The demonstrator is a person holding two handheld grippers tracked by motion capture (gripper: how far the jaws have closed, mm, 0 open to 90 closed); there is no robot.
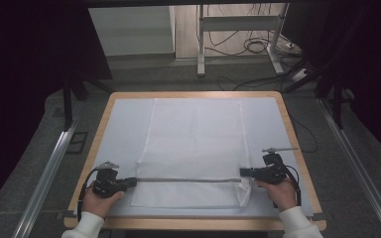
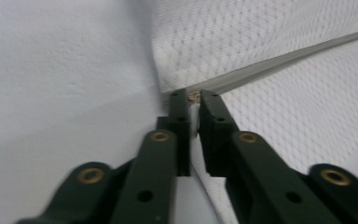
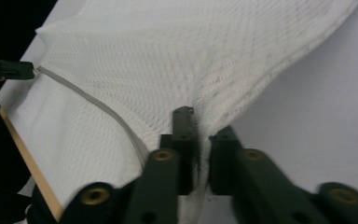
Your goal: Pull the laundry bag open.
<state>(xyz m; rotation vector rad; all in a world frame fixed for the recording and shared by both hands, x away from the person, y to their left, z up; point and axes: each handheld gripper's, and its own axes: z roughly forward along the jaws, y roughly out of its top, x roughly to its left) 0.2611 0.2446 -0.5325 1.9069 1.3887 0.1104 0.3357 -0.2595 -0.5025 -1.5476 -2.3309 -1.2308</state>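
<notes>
The left gripper (image 1: 129, 182) and right gripper (image 1: 245, 172) each pinch an end of the white mesh bag's (image 1: 193, 144) zipper edge (no legible writing).

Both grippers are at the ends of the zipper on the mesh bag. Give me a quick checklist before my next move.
1. Left gripper at the end of the zipper: ok.
2. Left grip firm: cannot tell. A narrow gap shows between the jaws.
3. Right gripper has mesh bag fabric between its jaws: ok. Whether the pads press on it: cannot tell.
4. Zipper runs straight between the grippers in the high view: ok.
5. Bag lies wholly on the table: ok.
</notes>
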